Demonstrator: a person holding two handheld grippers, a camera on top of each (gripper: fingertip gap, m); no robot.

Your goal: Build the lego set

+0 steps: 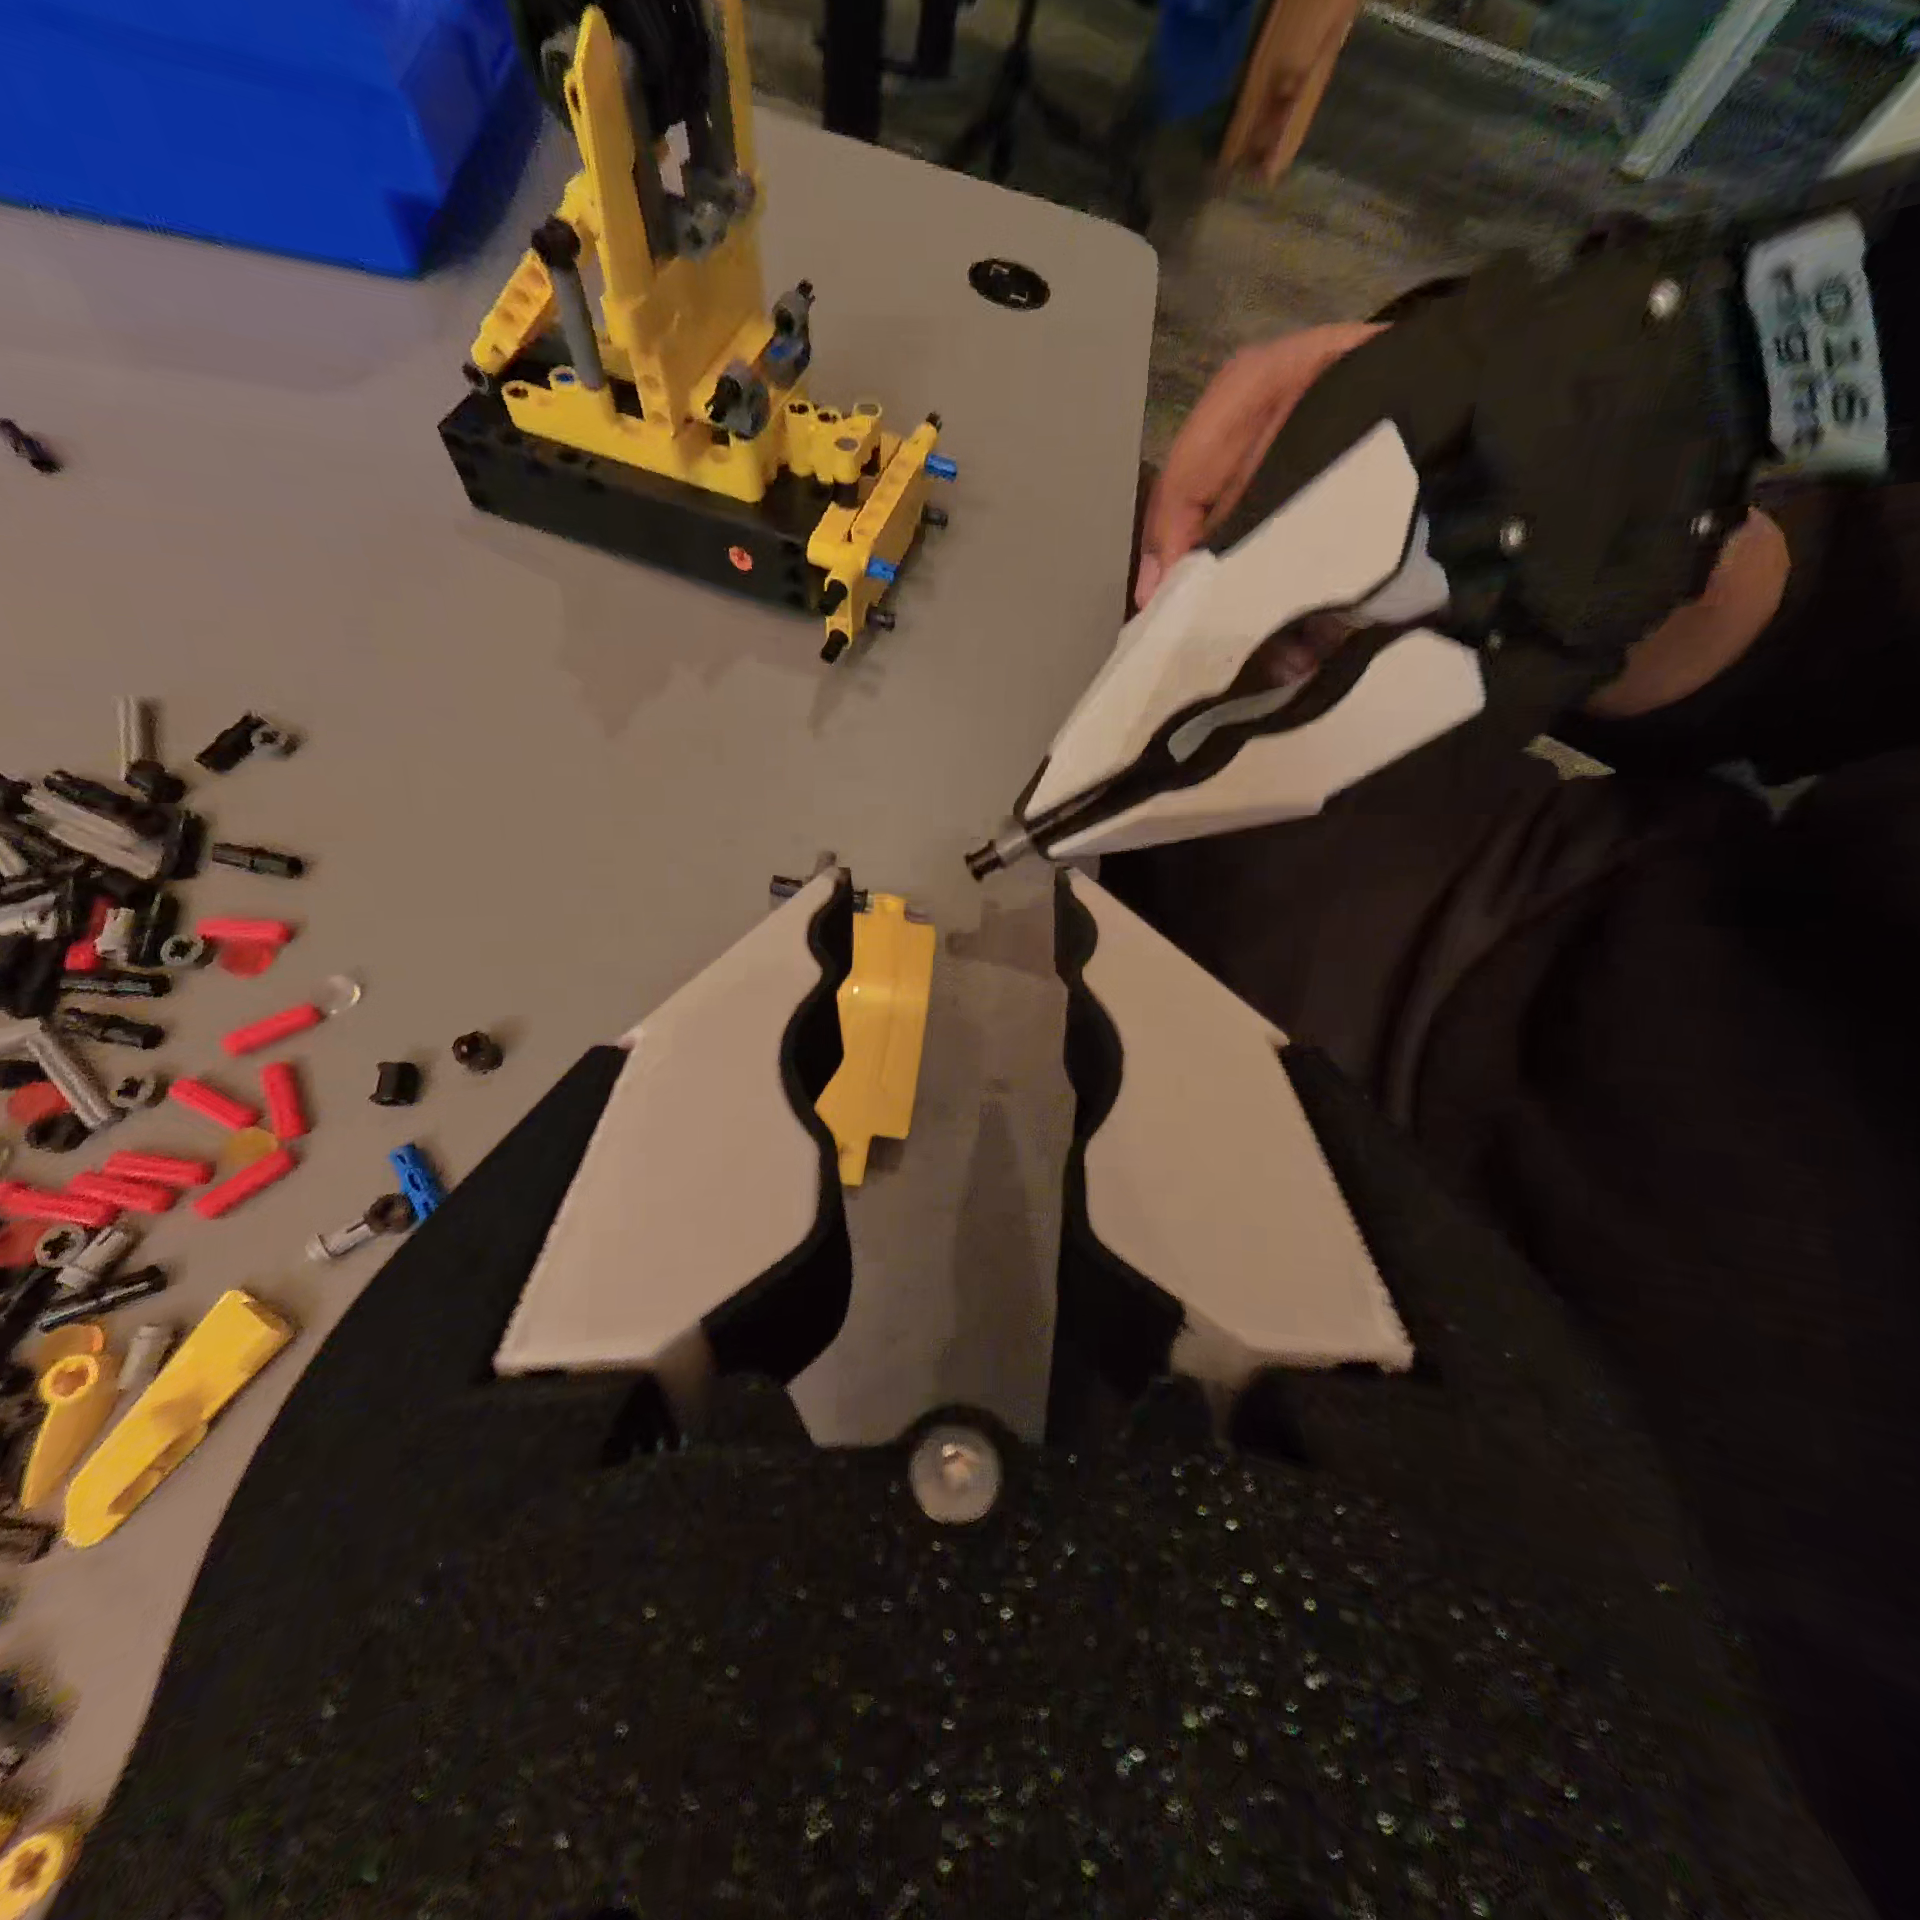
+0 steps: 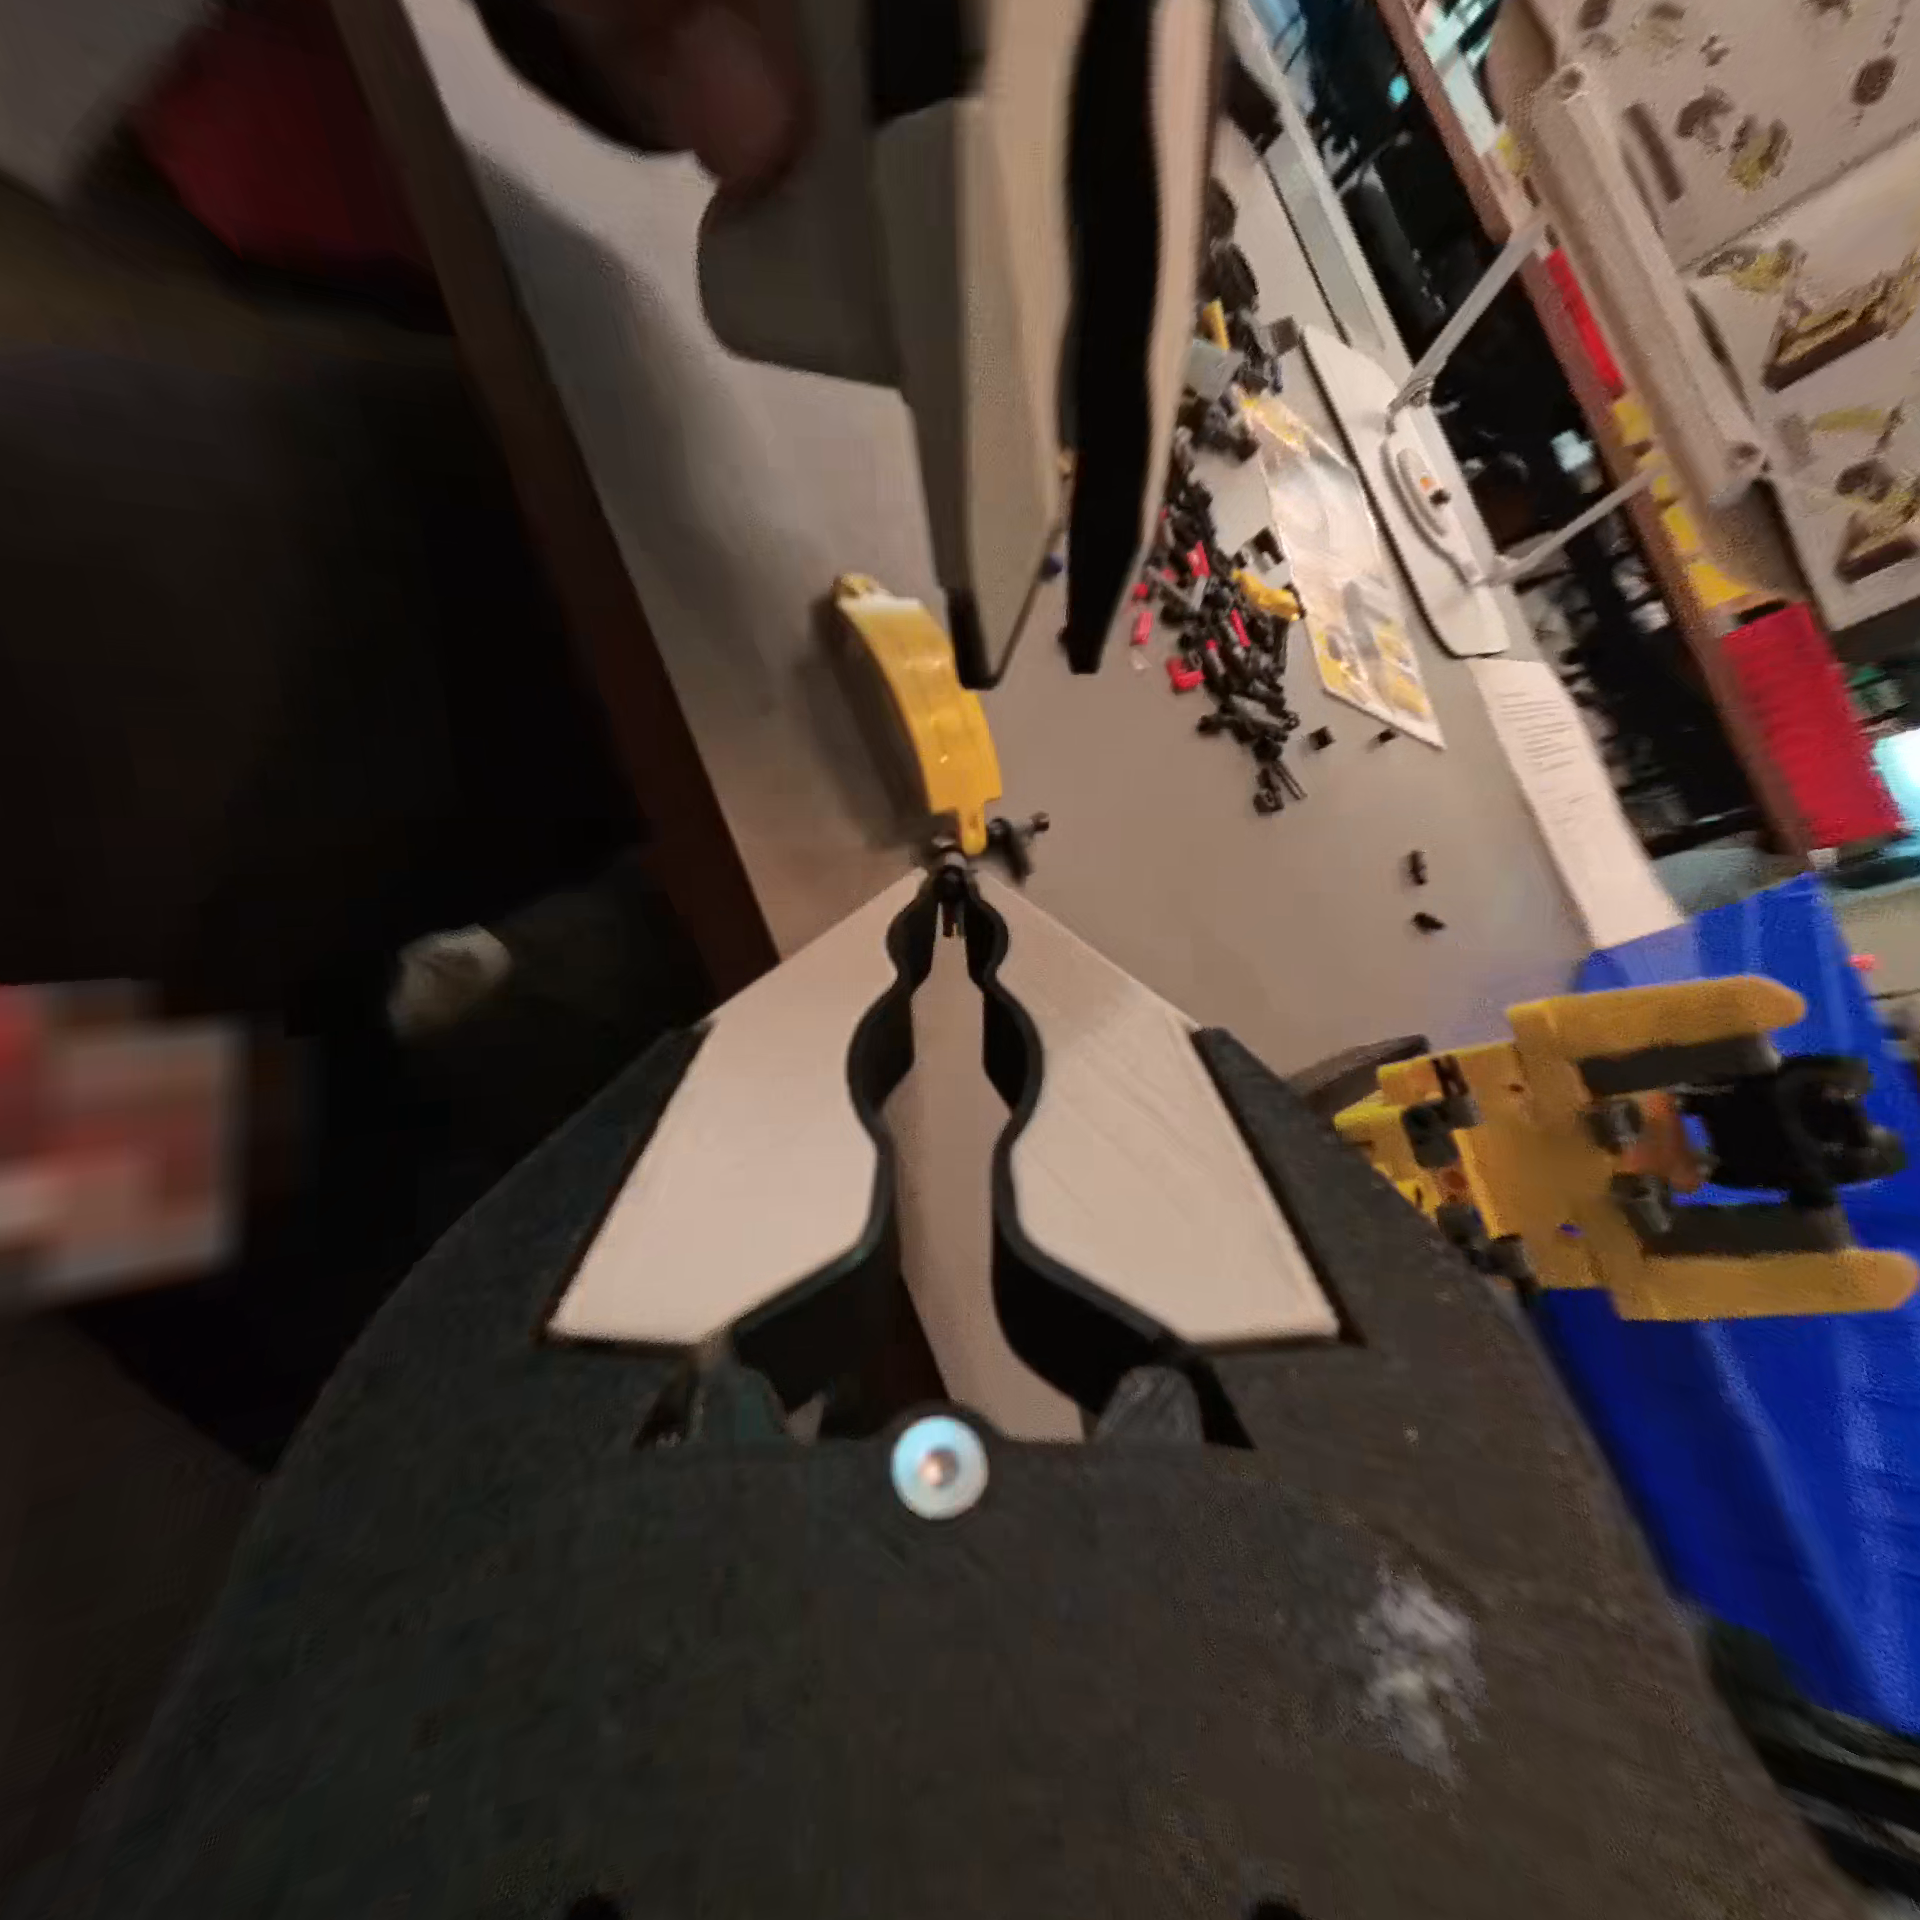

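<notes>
My left gripper is open just above the grey table. A yellow curved panel lies on the table between its fingers, against the left finger and well apart from the right one. My right gripper is shut on a small black and grey pin, which also shows in the left wrist view. The pin's tip is close to the near end of the yellow panel, where small black pins stick out. The left gripper hangs open over the panel's far end.
A yellow and black brick model stands farther back, in front of a blue bin. A heap of loose black, red and yellow parts lies to the left. A booklet lies beyond it. The table's edge runs close on the right. Some 4 cm of space lies between my two pairs of fingers.
</notes>
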